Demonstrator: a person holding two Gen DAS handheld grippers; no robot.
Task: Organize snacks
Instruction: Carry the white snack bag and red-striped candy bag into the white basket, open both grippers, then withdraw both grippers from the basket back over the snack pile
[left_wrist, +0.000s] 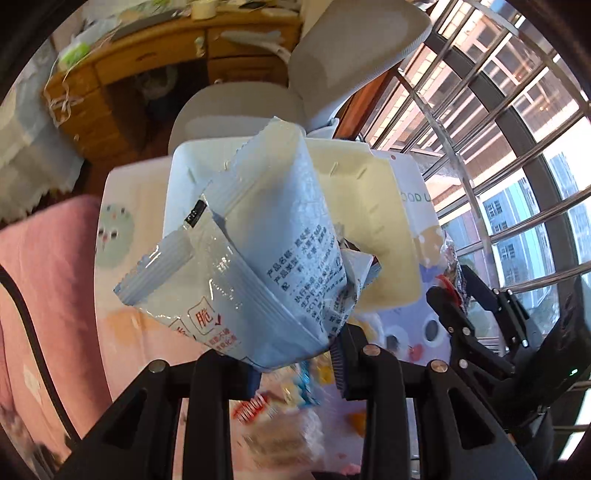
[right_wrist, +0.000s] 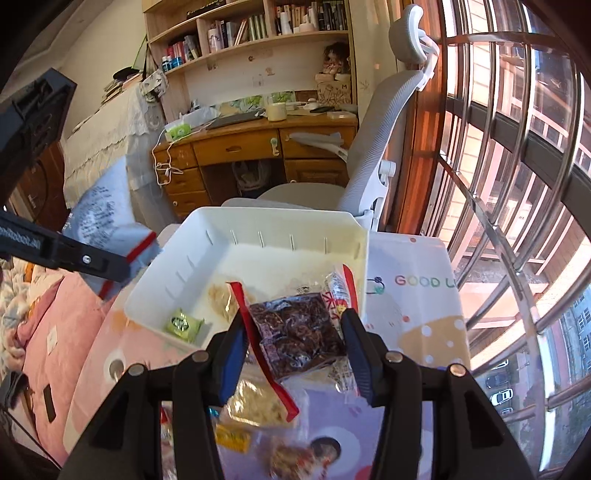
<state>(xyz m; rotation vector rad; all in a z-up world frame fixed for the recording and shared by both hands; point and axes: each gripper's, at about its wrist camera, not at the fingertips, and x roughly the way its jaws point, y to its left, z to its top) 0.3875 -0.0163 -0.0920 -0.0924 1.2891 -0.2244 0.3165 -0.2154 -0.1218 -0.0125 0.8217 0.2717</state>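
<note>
My left gripper (left_wrist: 295, 354) clenched the blue packet (left_wrist: 258, 258); my right gripper (right_wrist: 295, 347) clenched the dark packet (right_wrist: 299, 328). Thin-edge grips risked slipping short of the bin (right_wrist: 258, 229).

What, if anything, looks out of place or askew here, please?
The light-blue snack packet in the left gripper is crumpled and creased. Loose snacks lie scattered outside the white bin.

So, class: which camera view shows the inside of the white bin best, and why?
The right wrist view: the white bin lies open to it, with a green packet on its floor. In the left wrist view the blue snack bag held by the left gripper hides most of the bin.
</note>
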